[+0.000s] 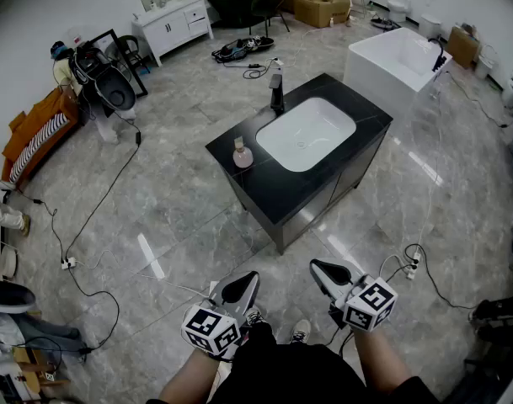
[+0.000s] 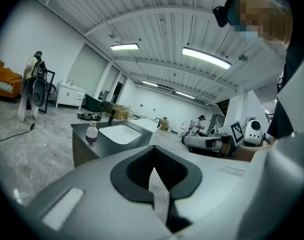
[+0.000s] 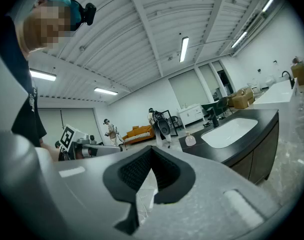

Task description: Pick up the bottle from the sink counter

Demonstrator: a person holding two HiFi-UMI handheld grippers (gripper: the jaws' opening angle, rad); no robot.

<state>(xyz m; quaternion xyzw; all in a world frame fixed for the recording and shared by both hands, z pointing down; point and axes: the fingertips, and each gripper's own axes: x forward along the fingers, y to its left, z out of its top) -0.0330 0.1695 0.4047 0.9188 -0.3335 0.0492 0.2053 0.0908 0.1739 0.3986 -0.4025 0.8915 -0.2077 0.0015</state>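
Jaws of both grippers are clenched on nothing: the left gripper [image 1: 251, 278] [image 2: 152, 172] and the right gripper [image 1: 317, 268] [image 3: 152, 175] each show their dark pads pressed together, with only floor [image 1: 197, 225] visible beyond them. I hold both low and close to my body, roughly level, their tips angled inward toward each other. The bottle [image 1: 243, 153] [image 2: 92, 131] [image 3: 190, 140], a small pale flask with a narrow neck, stands upright on the black counter [image 1: 264, 188], near its left edge and just left of the white basin [image 1: 307, 133]; its long axis is vertical. It lies well ahead of me across open floor, far beyond reach of either gripper. In the head view it sits almost directly beyond the left tips and off to the left of the right tips, so I judge the left gripper slightly the nearer. Because of the inward angle, the bottle appears left of the jaw line in the left gripper view and right of it in the right gripper view. The next move, as I judge it, calls for walking up to the counter, opening one pair of jaws, and approaching level so the pads take the body from the side.
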